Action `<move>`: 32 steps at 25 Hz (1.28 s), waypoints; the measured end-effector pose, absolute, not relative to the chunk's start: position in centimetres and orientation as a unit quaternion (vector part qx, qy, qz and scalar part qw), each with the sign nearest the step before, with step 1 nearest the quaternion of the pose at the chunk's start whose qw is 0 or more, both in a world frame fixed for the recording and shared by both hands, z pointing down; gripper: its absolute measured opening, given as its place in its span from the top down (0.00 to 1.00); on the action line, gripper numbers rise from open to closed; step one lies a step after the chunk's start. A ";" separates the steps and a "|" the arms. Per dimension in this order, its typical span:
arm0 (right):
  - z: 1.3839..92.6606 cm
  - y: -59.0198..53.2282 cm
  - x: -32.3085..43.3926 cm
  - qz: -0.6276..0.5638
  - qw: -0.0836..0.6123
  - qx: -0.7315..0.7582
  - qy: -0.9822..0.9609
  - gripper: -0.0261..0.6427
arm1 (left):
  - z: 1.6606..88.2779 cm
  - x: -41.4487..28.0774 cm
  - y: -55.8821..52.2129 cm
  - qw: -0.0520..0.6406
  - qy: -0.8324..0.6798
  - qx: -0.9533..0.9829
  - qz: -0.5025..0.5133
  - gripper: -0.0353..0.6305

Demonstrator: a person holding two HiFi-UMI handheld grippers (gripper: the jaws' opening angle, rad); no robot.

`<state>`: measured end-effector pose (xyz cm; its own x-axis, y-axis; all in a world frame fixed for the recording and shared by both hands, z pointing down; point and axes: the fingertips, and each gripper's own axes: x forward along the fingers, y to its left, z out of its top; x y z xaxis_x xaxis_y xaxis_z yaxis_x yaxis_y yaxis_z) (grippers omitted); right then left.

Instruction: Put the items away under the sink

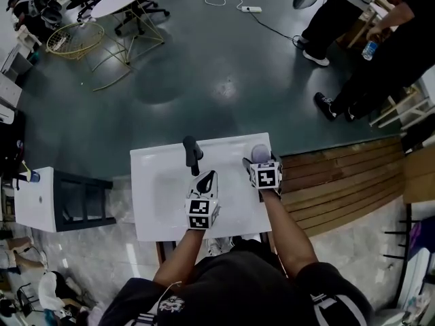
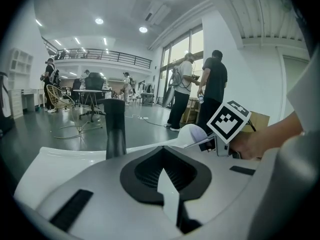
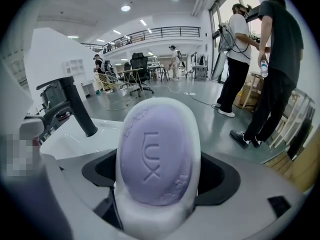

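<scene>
The right gripper is clamped on a white dish with a purple soap bar lying in it. It holds this over the back right corner of the white sink, right of the black tap. The left gripper is closed and empty, just beside the tap.

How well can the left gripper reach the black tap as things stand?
Probably yes: the left gripper, shut and empty, points toward the tap close ahead, with nothing between them. The right gripper, holding soap, is off to the side.
</scene>
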<state>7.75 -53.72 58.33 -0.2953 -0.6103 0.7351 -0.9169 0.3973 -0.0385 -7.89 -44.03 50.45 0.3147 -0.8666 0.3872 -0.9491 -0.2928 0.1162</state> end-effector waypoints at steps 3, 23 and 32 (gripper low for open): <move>57.0 -52.6 7.2 0.234 0.319 0.490 -0.777 0.25 | 50.0 -8.5 -43.3 0.163 -0.573 0.794 0.123 0.94; 50.6 -36.9 4.0 0.202 0.281 0.490 -0.800 0.25 | 45.1 -10.9 -32.7 0.177 -0.552 0.813 0.060 0.94; 49.1 -30.7 1.7 0.197 0.268 0.483 -0.810 0.25 | 44.1 -11.7 -26.1 0.146 -0.552 0.817 0.077 0.94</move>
<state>1.69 -30.73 49.12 -0.3905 -0.6768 0.6240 -0.8879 0.4559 -0.0612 -11.74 -26.09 44.06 0.3785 -0.8798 0.2875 -0.9249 -0.3476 0.1537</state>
